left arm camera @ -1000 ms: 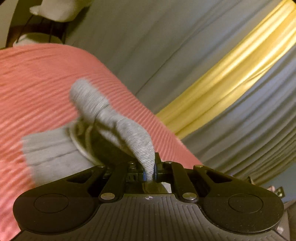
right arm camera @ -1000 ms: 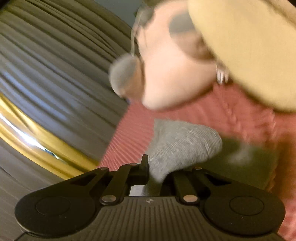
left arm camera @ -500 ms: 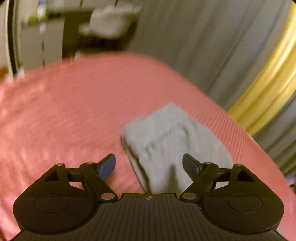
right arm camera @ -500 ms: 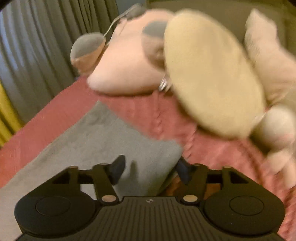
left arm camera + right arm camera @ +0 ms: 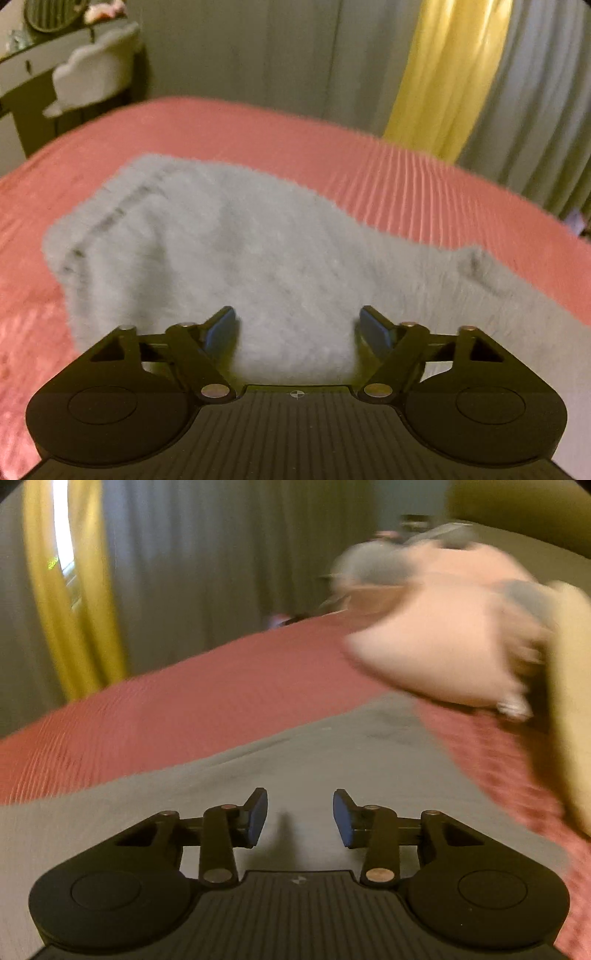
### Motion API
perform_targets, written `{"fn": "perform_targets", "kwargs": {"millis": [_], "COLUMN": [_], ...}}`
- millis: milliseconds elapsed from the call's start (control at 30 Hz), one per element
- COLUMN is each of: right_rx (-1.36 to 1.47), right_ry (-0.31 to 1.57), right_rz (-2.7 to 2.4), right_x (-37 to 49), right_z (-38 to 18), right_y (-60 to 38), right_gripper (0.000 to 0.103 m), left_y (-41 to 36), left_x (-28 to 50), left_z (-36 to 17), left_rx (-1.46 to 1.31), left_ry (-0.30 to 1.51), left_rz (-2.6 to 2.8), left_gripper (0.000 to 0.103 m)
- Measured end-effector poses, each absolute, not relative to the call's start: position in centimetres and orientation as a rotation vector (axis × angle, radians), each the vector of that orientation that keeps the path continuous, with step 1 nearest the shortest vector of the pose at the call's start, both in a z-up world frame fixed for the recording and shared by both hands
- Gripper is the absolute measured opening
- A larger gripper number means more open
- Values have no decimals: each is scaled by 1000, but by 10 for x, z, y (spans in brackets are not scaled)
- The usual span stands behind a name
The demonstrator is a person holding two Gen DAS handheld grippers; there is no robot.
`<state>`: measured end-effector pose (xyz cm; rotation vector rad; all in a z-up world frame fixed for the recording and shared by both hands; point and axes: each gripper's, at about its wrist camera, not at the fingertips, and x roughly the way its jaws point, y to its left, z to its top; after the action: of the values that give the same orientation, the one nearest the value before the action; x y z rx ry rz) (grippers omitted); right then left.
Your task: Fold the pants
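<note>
- My left gripper (image 5: 297, 328) has its fingers (image 5: 221, 330) spread wide apart, holding nothing, poised over the grey pants (image 5: 240, 258).
- The grey pants lie flat on the pink bedspread (image 5: 258, 129), their far end toward the yellow curtain (image 5: 447, 74).
- My right gripper (image 5: 300, 818) also has its fingers (image 5: 256, 818) parted and bare, above the same pants (image 5: 295, 760).
- Beyond the pants, at the right, a pink pillow (image 5: 439, 638) rests on the bedspread (image 5: 184, 709); it is blurred.
</note>
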<state>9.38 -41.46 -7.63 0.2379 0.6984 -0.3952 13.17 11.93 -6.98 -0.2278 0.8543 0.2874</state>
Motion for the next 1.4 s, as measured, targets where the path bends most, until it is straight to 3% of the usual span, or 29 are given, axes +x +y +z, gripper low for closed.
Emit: {"fn": "perform_targets", "kwargs": {"millis": [200,400,433,500,567,733,767,867,900,933,1033,1167,1400], "right_rx": [152,133,141,162,178,175,184,163,160,170,360,609,393], "right_ry": [829,806,808,791,756,738,766,779,780,794,720,667,725], "right_rz": [-179,-283,-287,-273,-262,-283,-309,-441,-528,-611,-578,-354,-391], "right_x": [158,195,198,188,167,98,88,57,45,38,-1,-33,-25], "right_z": [-111,-118,-116,-107,-100,-102,-108,-117,-115,-113,-100,-104,-123], "right_y": [-363,-362,-364,-367,-371,-403,-414,-447,-457,-464,-486,-488,-459], "right_gripper": [29,33,33,33,33,47,58,68,79,83,84,99,99], "left_y": [119,112,111,117,123,123,123,127,126,121,94,73,82], "left_x": [161,197,200,212,202,158,154,139,131,121,96,88,80], "left_z": [-90,-94,-90,-84,-73,-66,-71,-71,-68,-66,-62,-61,-65], "left_rx": [-69,110,124,123,62,-8,-19,-124,-164,-196,-202,-131,-191], "left_ry": [849,803,795,799,784,798,815,848,843,831,807,809,885], "left_rz": [325,405,423,459,408,308,316,310,296,284,219,150,200], "left_gripper": [77,76,75,60,61,70,70,72,76,78,84,86,86]}}
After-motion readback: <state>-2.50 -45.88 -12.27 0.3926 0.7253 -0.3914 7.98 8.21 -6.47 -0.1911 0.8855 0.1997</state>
